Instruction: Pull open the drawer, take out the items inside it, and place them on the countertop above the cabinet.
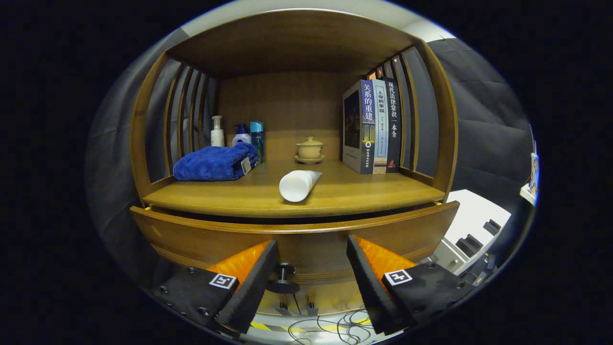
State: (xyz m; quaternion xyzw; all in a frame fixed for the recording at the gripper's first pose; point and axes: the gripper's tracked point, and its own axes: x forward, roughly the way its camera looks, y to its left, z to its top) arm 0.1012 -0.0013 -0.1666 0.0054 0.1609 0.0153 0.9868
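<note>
I see the drawer [297, 239] w/ its front pulled slightly out from under the counter [335, 199]; its knob [284, 277] sits between the fingers, close to the left one, w/ neither touching it. My tongs [311, 268] are spread wide, pinching nothing. I can't see the drawer's inside. On the counter, just above the drawer front, a white tube [298, 185] lies on its side. Behind the tube stands a small lidded cup [310, 149]. Left of the tube: folded blue towel [214, 164], bottles [239, 134] behind it. Right of the tube: upright books [376, 127]. Below the drawer, cables [330, 328] on the floor.
</note>
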